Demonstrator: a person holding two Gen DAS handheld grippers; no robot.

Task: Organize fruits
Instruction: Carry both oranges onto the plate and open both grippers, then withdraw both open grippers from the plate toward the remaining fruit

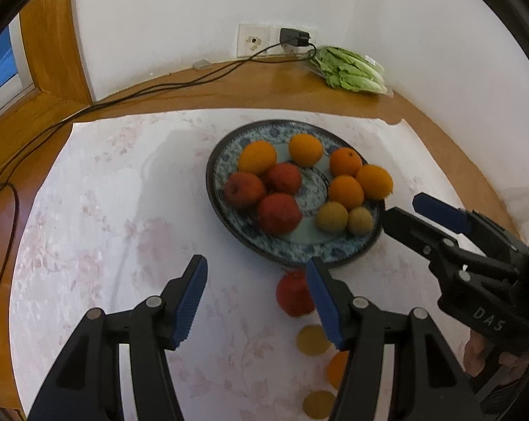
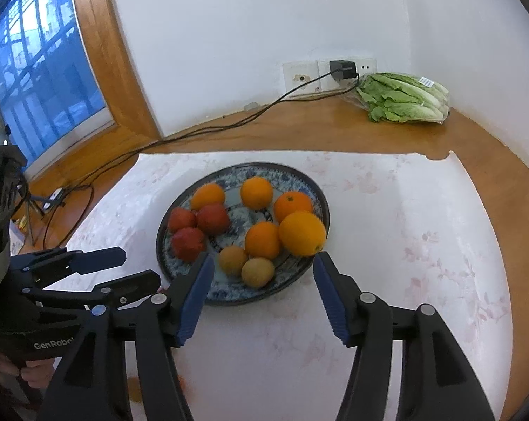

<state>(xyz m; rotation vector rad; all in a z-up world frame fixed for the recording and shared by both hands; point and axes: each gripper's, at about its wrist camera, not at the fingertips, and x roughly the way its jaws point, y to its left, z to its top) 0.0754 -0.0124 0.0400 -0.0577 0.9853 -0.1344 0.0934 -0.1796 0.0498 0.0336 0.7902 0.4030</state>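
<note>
Hovering above the white floral cloth (image 1: 99,210), the left gripper (image 1: 257,298) has its jaws spread wide and empty, while the right gripper (image 2: 262,300) sits just off the near rim of the blue patterned plate (image 2: 301,179), its jaws equally wide and holding nothing. On the plate the fruit is already grouped: three red fruits (image 2: 189,242) toward 9 o'clock, five oranges (image 2: 262,240) from 12 round to 3 o'clock, and two small yellow-brown fruits (image 2: 257,272) at 6 o'clock. Loose pieces remain on the cloth at the plate's 6 o'clock side in the left wrist view: a red fruit (image 1: 294,294) just off the rim and partly behind the left gripper's right finger, a yellow one (image 1: 311,340) below it, then an orange one (image 1: 336,368) and another yellow piece (image 1: 318,403); these are blurred. The main risk, as I judge it, is rolling: all this fruit is round, and a jaw closing off-centre on the loose red fruit could squirt it away across the smooth cloth. The largest orange (image 2: 301,233) sits right at the plate's edge near 4 o'clock, so a nudge from the right gripper could tip it over the rim. The two grippers also stand close together, so they could knock each other when reaching.
</note>
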